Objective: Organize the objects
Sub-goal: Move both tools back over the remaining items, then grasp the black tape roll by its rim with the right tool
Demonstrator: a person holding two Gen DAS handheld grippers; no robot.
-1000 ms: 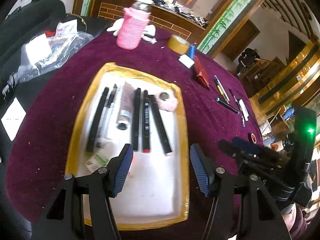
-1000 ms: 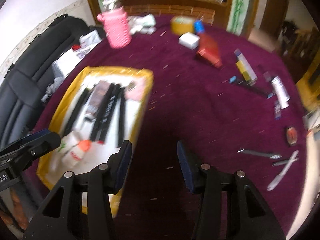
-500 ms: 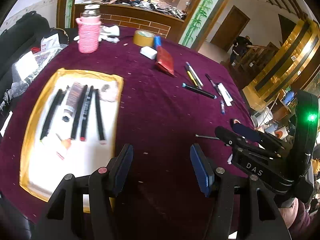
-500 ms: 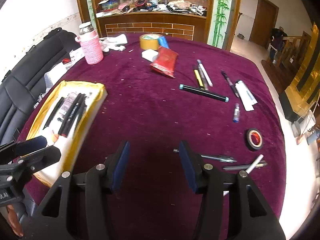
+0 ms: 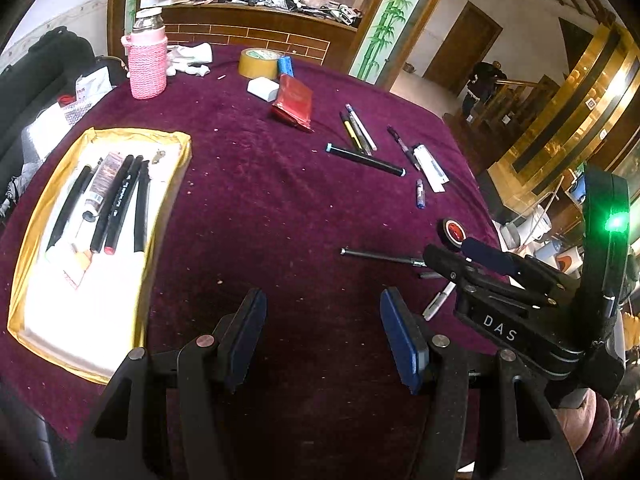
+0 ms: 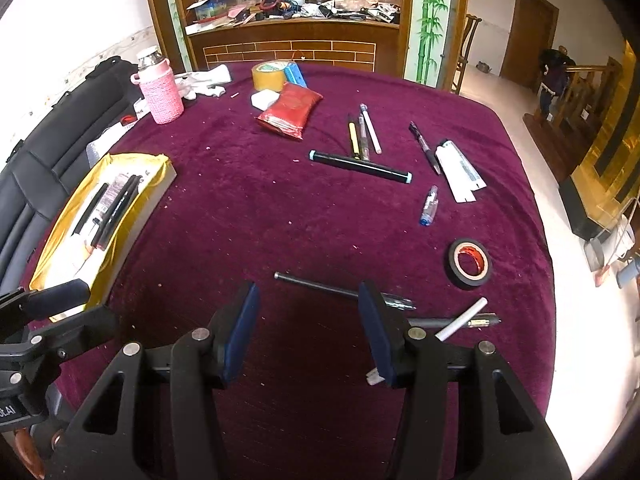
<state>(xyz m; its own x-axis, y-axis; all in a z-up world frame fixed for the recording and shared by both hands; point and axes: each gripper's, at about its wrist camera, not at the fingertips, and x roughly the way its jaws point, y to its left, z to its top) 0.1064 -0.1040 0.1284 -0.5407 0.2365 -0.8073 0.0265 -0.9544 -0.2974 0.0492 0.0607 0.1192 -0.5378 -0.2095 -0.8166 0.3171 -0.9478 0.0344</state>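
A gold-rimmed white tray point(image 5: 24, 240) on the maroon cloth holds several black pens point(image 5: 116, 200) and a tube; it also shows at left in the right wrist view point(image 6: 132, 204). My left gripper point(image 5: 322, 324) is open and empty over bare cloth right of the tray. My right gripper point(image 6: 308, 316) is open and empty, just above a dark metal pen point(image 6: 320, 286). A white pen point(image 6: 462, 319) and a grey pen point(image 6: 460, 322) lie to its right. A long black marker point(image 6: 360, 167) and more pens point(image 6: 362, 134) lie farther back.
Black tape roll point(image 6: 469, 263), small blue tube point(image 6: 428, 205), white packet point(image 6: 460, 171), red pouch point(image 6: 290, 110), yellow tape roll point(image 6: 272, 75), white box point(image 6: 264, 100) and pink knitted bottle point(image 6: 160, 90) sit on the cloth. A black chair point(image 6: 36, 152) stands left; the table edge drops off right.
Both grippers swung right, away from over the tray, and now hover over the cloth's middle. The right gripper came down close to the dark metal pen. Both stayed open.
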